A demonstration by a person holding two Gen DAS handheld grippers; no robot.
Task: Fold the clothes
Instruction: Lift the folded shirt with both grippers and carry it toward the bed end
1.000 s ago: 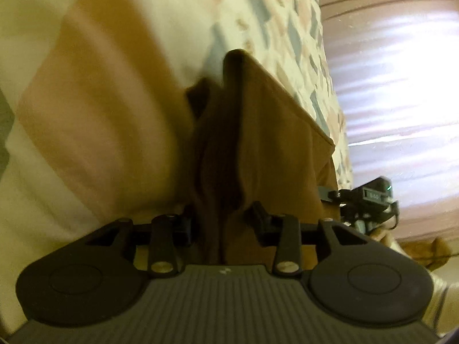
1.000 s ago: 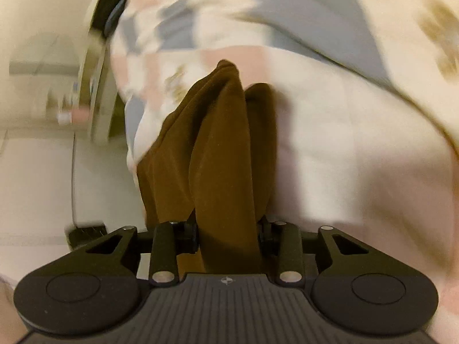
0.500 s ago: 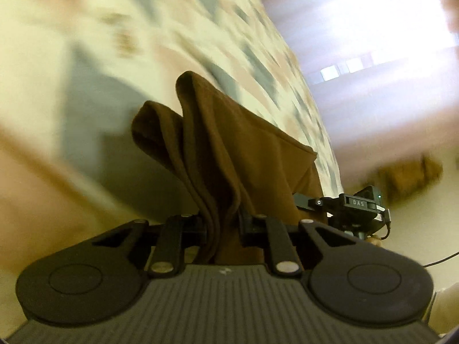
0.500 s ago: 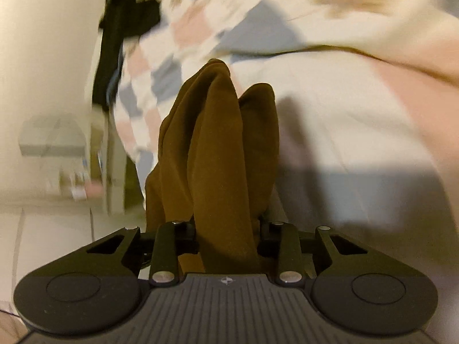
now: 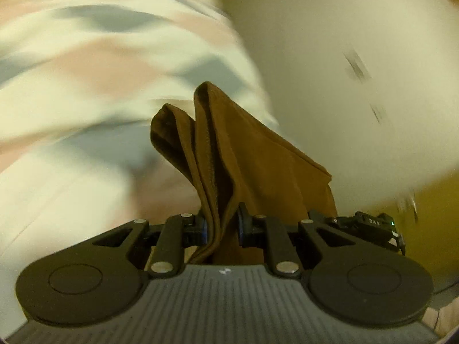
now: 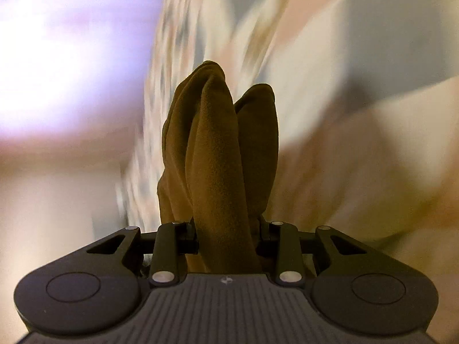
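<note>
A brown garment (image 5: 258, 157) is bunched in folds and rises up between the jaws of my left gripper (image 5: 221, 226), which is shut on it. From there its edge stretches right toward my right gripper (image 5: 370, 226), which shows at the right of the left wrist view. In the right wrist view, thick rolls of the same brown garment (image 6: 215, 143) stand clamped in my right gripper (image 6: 228, 235), which is shut on them. The rest of the garment hangs below, out of sight.
A bedspread (image 5: 86, 57) patterned in cream, pink and grey fills the background, blurred by motion, and also shows in the right wrist view (image 6: 344, 57). A pale wall (image 5: 344, 57) lies at the right. A bright purple-white glow (image 6: 57, 43) fills the left.
Both views have swung fast across the room and are now blurred. The left jaws have narrowed on the brown cloth. Both grippers have kept hold of it, and the right one has rolled.
</note>
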